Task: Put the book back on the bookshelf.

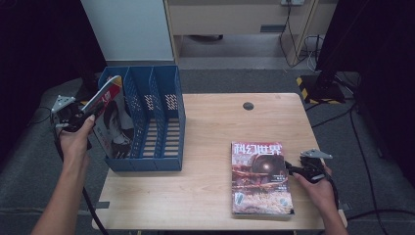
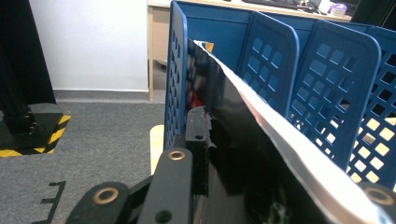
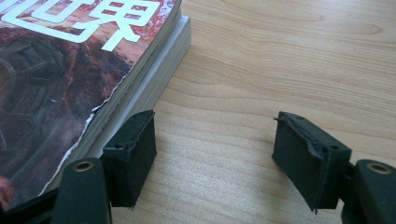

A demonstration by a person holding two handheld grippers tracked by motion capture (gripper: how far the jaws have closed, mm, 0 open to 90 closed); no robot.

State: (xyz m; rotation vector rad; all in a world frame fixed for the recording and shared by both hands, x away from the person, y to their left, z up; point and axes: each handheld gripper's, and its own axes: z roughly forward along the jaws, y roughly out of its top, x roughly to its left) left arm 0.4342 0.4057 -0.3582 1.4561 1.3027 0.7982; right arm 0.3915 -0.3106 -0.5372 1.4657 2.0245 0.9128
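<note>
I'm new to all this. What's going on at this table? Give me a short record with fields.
Work: filing magazines in a blue file rack
Left hand-held gripper: holds a magazine tilted in the rack's leftmost slot
Right hand-held gripper: open, empty, beside the stack of magazines
Stack: flat on the wooden table

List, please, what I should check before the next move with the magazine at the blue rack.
1. Lower end of the magazine inside the leftmost slot of the rack: ok.
2. Magazine standing straight: not ok, it leans out toward the left gripper.
3. Magazine's bottom edge resting on the rack floor: cannot tell.
4. Left gripper's jaws on either side of the magazine's top end: ok.
5. Right gripper open and holding nothing, beside the pile of magazines: ok.
6. Other two slots free: ok.
</note>
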